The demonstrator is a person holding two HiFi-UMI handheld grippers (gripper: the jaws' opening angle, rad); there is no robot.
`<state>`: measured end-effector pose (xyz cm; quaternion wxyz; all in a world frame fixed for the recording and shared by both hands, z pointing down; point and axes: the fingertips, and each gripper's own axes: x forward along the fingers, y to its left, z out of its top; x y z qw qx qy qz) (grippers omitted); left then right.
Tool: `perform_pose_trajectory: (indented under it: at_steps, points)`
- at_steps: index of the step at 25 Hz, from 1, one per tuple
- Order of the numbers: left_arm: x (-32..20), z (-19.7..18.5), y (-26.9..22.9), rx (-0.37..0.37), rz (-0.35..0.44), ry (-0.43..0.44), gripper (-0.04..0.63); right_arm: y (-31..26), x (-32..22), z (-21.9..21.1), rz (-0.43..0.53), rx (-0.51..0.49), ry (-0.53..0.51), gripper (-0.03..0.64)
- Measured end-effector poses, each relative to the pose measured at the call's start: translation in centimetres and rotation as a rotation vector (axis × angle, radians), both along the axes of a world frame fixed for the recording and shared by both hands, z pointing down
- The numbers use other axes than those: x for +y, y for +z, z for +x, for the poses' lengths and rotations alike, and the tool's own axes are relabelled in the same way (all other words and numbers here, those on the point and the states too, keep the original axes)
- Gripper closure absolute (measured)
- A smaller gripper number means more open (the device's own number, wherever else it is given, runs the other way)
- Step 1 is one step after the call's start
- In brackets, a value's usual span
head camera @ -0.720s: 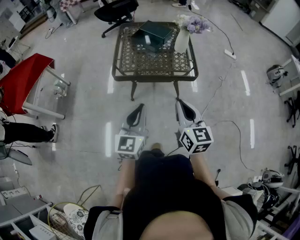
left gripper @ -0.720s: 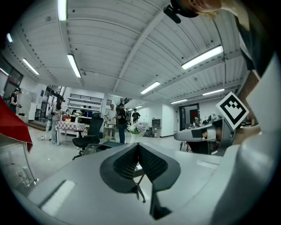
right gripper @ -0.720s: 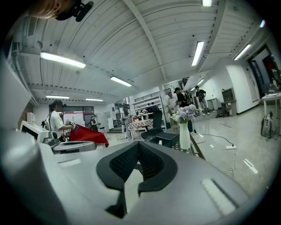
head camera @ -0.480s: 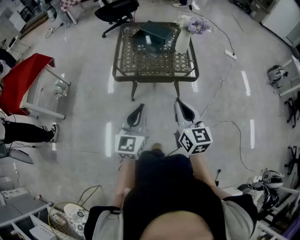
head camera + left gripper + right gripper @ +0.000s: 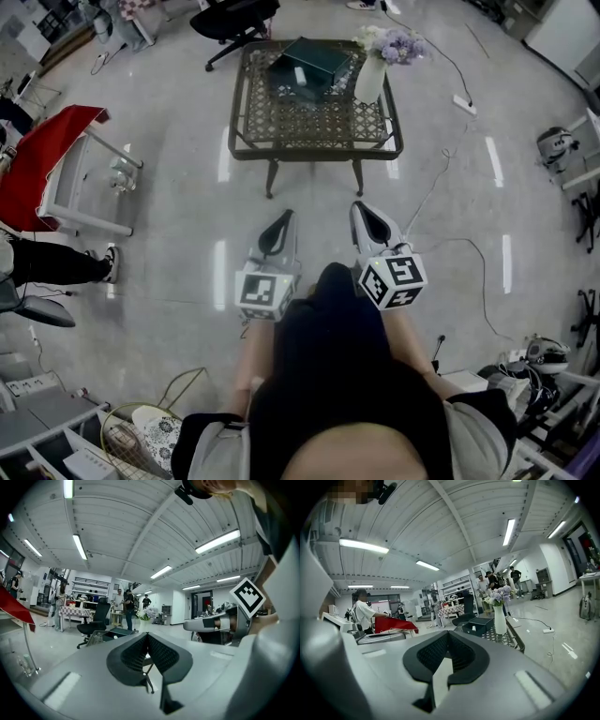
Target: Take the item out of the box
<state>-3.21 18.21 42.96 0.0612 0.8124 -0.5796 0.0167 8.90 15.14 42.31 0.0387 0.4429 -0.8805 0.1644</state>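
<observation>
A dark green box [image 5: 314, 61] sits on the far side of a low metal lattice table [image 5: 314, 127], next to a white vase of purple flowers [image 5: 370, 80]. Both grippers hang over the floor, well short of the table. My left gripper [image 5: 282, 216] is shut with nothing in it, its pads meeting at the tips [image 5: 147, 637]. My right gripper [image 5: 362, 208] is also shut and empty [image 5: 447, 637]. In the right gripper view the box [image 5: 480, 624] and vase [image 5: 500, 616] lie ahead and a little to the right. I cannot see what the box holds.
A black office chair [image 5: 234, 23] stands behind the table. A white frame with a red cloth [image 5: 47, 164] is at the left, beside a person's legs [image 5: 56, 265]. Cables and a power strip [image 5: 462, 103] run across the floor at the right. Clutter lines the bottom corners.
The table has drawn slightly nearer in the head view and a dark-clad knee has come forward between the grippers. Both grippers stay shut and level.
</observation>
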Motion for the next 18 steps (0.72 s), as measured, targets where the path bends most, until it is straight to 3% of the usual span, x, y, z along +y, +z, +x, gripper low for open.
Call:
perform_pose_trajectory:
  at_steps: [8, 18]
  points:
    - [0.0, -0.4, 0.4, 0.020, -0.023, -0.012, 0.586, 0.5, -0.2, -0.5, -0.019, 0.004, -0.006, 0.616]
    - [-3.4, -0.2, 0.4, -0.014, -0.021, -0.014, 0.586, 0.6, -3.4, -0.2, -0.035, 0.016, -0.005, 0.615]
